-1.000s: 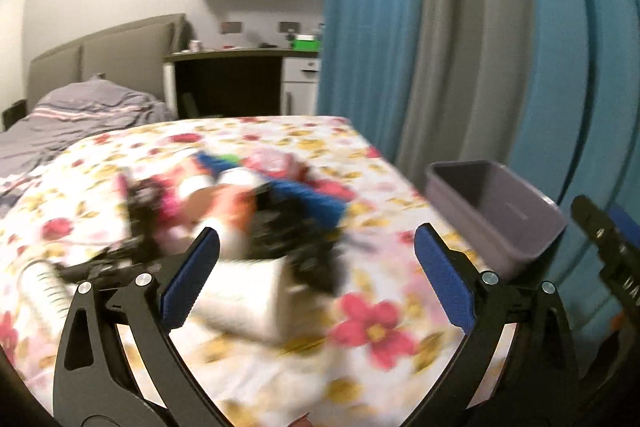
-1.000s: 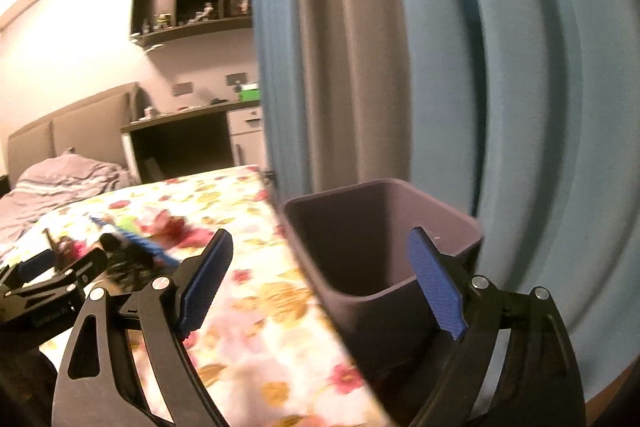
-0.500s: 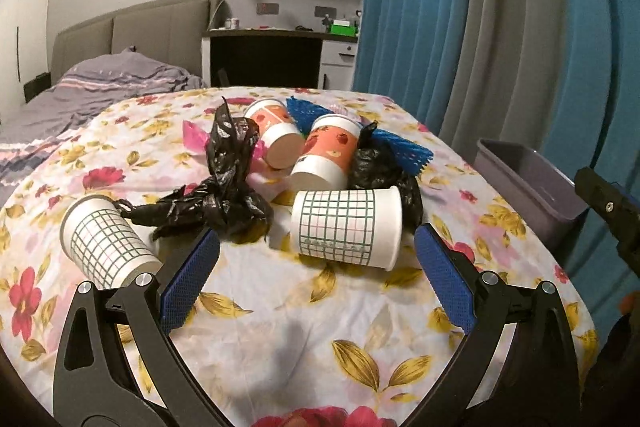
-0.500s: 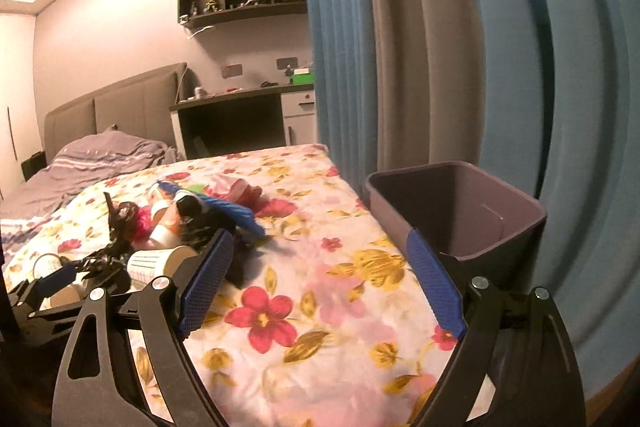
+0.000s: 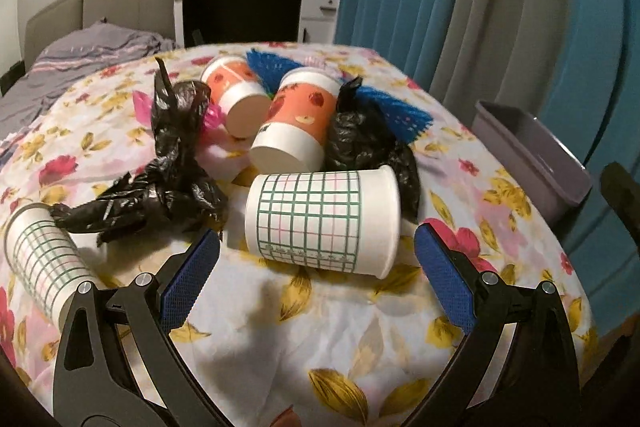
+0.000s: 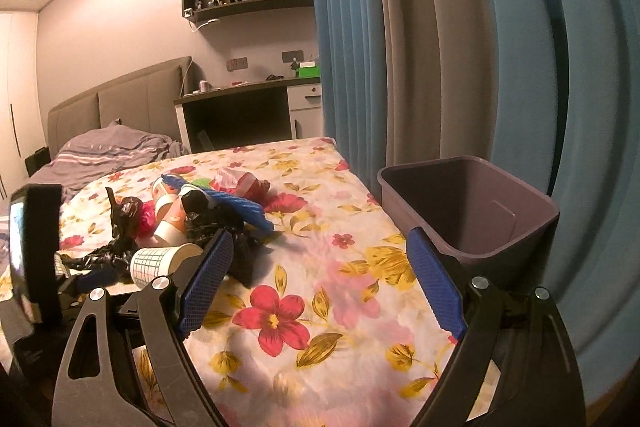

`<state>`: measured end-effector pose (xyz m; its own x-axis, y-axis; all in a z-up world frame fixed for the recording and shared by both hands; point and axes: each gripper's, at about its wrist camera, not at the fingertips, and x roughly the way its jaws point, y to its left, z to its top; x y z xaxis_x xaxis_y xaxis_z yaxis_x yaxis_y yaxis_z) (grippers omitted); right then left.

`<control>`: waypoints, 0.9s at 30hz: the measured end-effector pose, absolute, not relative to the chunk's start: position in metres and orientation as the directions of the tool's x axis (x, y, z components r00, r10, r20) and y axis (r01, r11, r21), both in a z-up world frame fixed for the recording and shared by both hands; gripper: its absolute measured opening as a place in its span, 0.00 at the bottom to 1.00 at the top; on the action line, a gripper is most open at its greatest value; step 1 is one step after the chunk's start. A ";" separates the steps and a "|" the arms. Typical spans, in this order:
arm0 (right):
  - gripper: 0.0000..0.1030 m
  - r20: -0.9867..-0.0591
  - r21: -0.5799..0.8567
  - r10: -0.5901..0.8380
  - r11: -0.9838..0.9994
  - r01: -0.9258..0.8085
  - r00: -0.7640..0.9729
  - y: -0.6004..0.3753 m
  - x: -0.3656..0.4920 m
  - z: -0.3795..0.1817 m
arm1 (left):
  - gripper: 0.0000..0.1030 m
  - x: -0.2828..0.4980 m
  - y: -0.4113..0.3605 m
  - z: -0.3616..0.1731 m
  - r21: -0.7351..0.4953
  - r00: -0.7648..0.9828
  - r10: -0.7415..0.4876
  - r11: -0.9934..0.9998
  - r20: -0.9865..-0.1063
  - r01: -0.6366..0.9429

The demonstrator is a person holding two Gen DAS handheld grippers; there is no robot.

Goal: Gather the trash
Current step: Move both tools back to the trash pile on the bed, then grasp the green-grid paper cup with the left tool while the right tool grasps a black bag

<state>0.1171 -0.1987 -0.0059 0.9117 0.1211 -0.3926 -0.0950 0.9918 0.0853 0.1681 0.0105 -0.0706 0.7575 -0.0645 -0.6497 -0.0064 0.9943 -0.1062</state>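
A pile of trash lies on the floral table (image 5: 332, 339). A white green-grid paper cup (image 5: 324, 223) lies on its side right in front of my left gripper (image 5: 318, 275), which is open and empty. Behind it lie two orange cups (image 5: 298, 119), crumpled black bags (image 5: 176, 163), blue mesh (image 5: 400, 109) and a second grid cup (image 5: 44, 259) at far left. A purple bin (image 6: 472, 215) stands at the table's right edge. My right gripper (image 6: 320, 279) is open and empty over the cloth, left of the bin.
Blue and grey curtains (image 6: 460, 47) hang behind the bin. A bed (image 6: 116, 147) and a dark desk (image 6: 240, 115) stand beyond the table. The left gripper's body (image 6: 36, 251) shows at the left of the right wrist view.
Both grippers moved forward and down toward the table. The grid cup now sits close before the left jaws. The right view swung from the bin toward the table.
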 end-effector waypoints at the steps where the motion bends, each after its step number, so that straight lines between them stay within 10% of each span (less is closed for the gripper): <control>1: 0.83 -0.393 0.086 0.123 0.992 -0.096 0.911 -0.199 0.118 -0.006 | 0.93 0.171 0.012 -0.072 -0.114 0.751 -0.069 0.993 -0.657 -0.008; 11: 0.83 -0.411 0.085 0.151 0.988 -0.127 0.899 -0.190 0.128 -0.009 | 0.75 0.184 0.019 -0.079 -0.165 0.714 -0.103 0.986 -0.692 -0.018; 27: 0.83 -0.449 0.068 0.169 0.986 -0.155 0.877 -0.174 0.142 -0.020 | 0.74 0.163 0.037 -0.072 -0.245 0.755 -0.137 0.969 -0.641 -0.031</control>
